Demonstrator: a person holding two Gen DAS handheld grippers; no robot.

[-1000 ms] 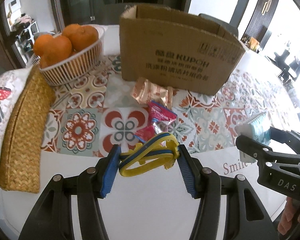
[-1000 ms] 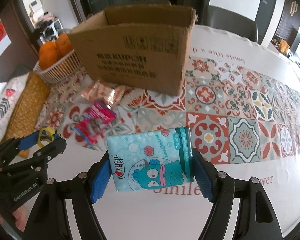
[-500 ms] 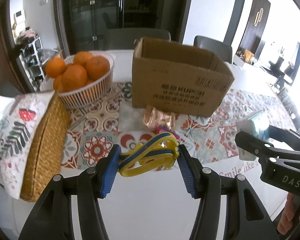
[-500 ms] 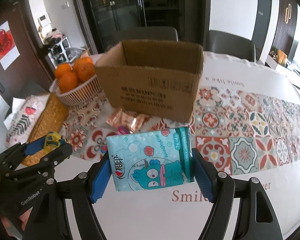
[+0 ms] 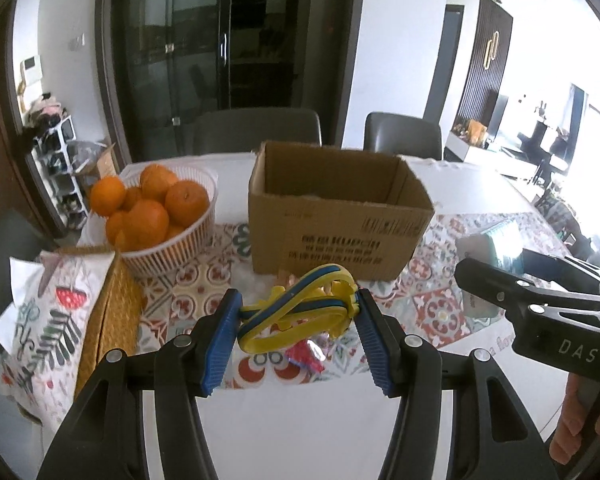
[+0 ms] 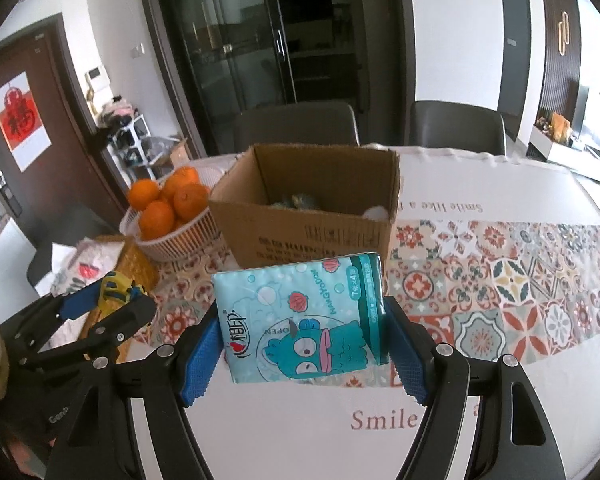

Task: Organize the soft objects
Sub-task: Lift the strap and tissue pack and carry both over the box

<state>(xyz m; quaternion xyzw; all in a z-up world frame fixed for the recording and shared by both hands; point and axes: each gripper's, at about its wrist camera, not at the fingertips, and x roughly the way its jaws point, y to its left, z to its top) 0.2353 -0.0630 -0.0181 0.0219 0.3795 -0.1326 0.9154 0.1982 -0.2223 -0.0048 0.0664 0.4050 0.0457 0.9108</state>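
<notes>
My left gripper (image 5: 298, 322) is shut on a yellow and blue rubber toy (image 5: 300, 312), held above the table in front of the open cardboard box (image 5: 336, 216). My right gripper (image 6: 304, 334) is shut on a teal tissue pack (image 6: 300, 320) with a cartoon monster, also held in the air before the box (image 6: 312, 216). The box holds a few things that I cannot make out. A red snack packet (image 5: 306, 354) lies on the table below the toy. The right gripper shows at the right of the left wrist view (image 5: 540, 308), and the left gripper shows at the left of the right wrist view (image 6: 100, 312).
A white basket of oranges (image 5: 156, 216) stands left of the box. A woven tissue holder (image 5: 108, 320) with a printed cloth (image 5: 48, 320) lies at the left. The patterned tablecloth (image 6: 500, 280) runs to the right. Two chairs (image 6: 296, 124) stand behind the table.
Both grippers have risen with their loads, and the views now look down into the box from higher up. The grips have not changed.
</notes>
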